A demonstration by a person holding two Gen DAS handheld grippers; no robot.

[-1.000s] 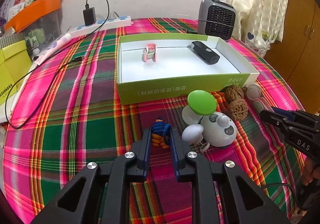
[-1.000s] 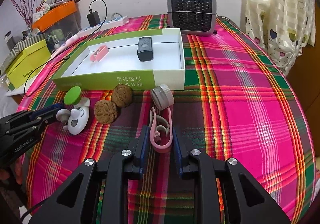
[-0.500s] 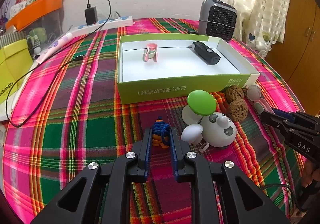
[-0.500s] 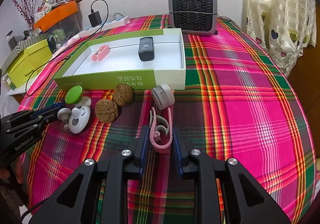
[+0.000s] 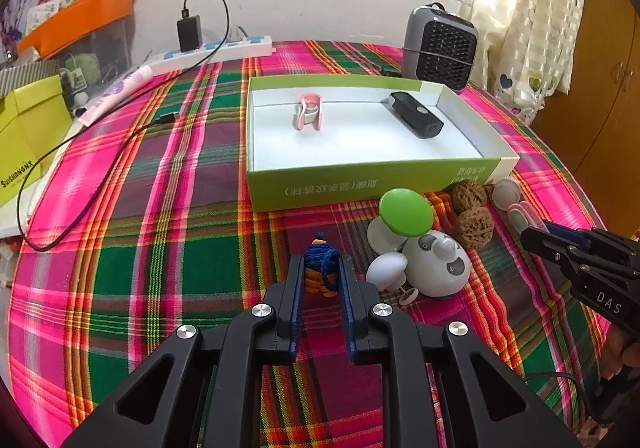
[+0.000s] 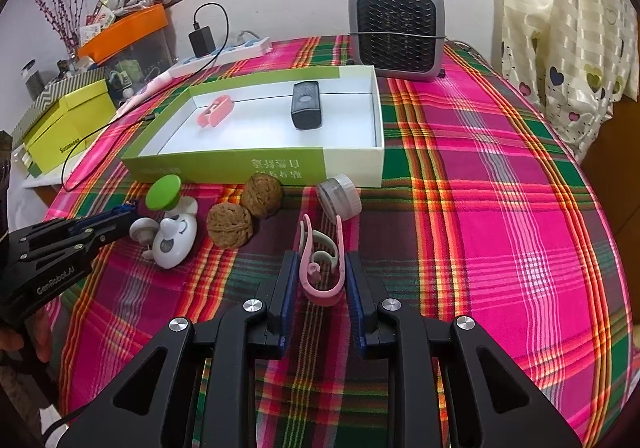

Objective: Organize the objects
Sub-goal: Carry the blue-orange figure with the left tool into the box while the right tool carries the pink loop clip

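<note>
My left gripper (image 5: 321, 262) is shut on a small blue and orange knitted toy (image 5: 320, 274) that rests on the plaid tablecloth. My right gripper (image 6: 321, 260) is shut on a pink clip (image 6: 322, 288), also on the cloth. Behind both stands an open green and white box (image 5: 360, 183) holding a second pink clip (image 5: 308, 113) and a black device (image 5: 416, 119). Each gripper shows at the edge of the other's view: the right gripper (image 5: 560, 244) and the left gripper (image 6: 100, 226).
Between the grippers lie a white panda-shaped toy (image 5: 436, 268) with a green cap (image 5: 406, 211), two walnuts (image 6: 244, 213) and a small jar (image 6: 340, 199). A grey heater (image 6: 396, 35) stands behind the box. A power strip (image 5: 216, 49) and cables lie at the back left.
The left jaws have drawn in slightly onto the knitted toy. The right gripper and the other objects have not moved.
</note>
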